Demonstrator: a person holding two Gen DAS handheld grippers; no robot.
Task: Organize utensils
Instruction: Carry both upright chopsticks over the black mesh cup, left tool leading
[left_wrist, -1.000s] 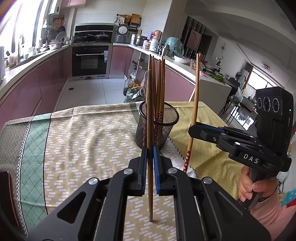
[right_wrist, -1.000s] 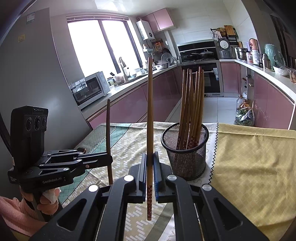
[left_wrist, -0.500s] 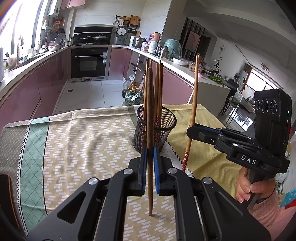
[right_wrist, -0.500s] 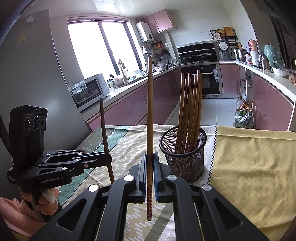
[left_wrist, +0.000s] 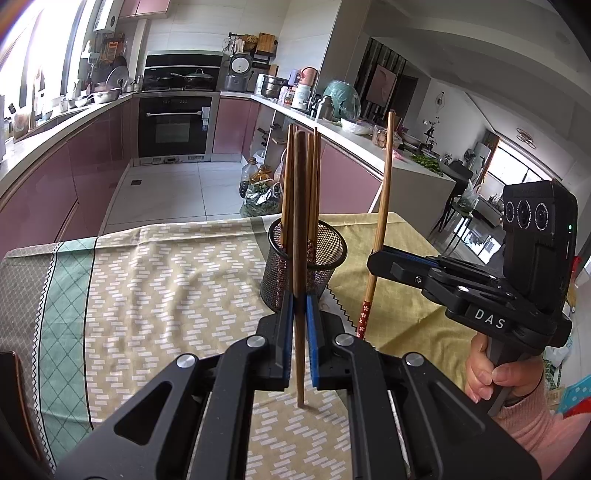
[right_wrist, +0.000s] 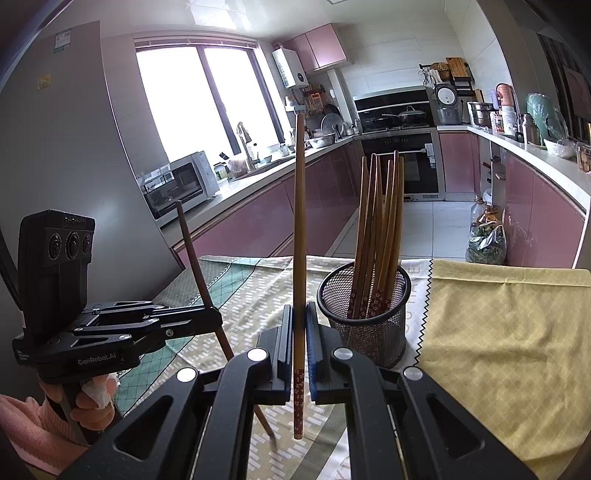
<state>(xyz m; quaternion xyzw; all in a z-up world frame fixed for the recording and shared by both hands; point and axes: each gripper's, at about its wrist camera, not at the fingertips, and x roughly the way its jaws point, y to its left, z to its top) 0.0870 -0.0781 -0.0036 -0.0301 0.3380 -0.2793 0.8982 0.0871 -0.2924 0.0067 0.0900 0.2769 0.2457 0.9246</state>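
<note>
- Against the earlier left wrist frames, black wire-mesh holder (left_wrist: 306, 267) shifted lower and slightly right, now at the centre of the frame; standing bundle of wooden chopsticks (left_wrist: 312, 192) shifted with it.
- In the right wrist view, little change: mesh holder (right_wrist: 365, 317) kept at centre right, only slightly lower than a second ago; dark chopstick in the other gripper tilted a touch more to the left at its top.
- Left gripper (left_wrist: 300, 332) clenched on a dark brown wooden chopstick (left_wrist: 299, 229); long axis upright, thick end toward the top of the frame, thin tip down at lower centre over the beige brick-patterned tablecloth (left_wrist: 166, 288).
- Same dark chopstick (right_wrist: 199, 273) seen at left in the right wrist view, leaning upper-left to lower-right through the left gripper (right_wrist: 216, 323).
- Right gripper (right_wrist: 299, 339) clamped on a light bamboo chopstick with a red flowered end (right_wrist: 299, 240); long axis vertical, plain end up at the upper centre, flowered end down below the jaws.
- Same light chopstick (left_wrist: 382, 221) at right of centre in the left wrist view, near upright, flowered end down, gripped by the right gripper (left_wrist: 373, 260) just right of the holder.
- Holder standing on the patterned cloth beside the yellow cloth (right_wrist: 509, 339); bundled chopsticks inside upright, flowered ends down.
- Hand (left_wrist: 498, 380) in a pink sleeve at lower right, on the right gripper's handle.
</note>
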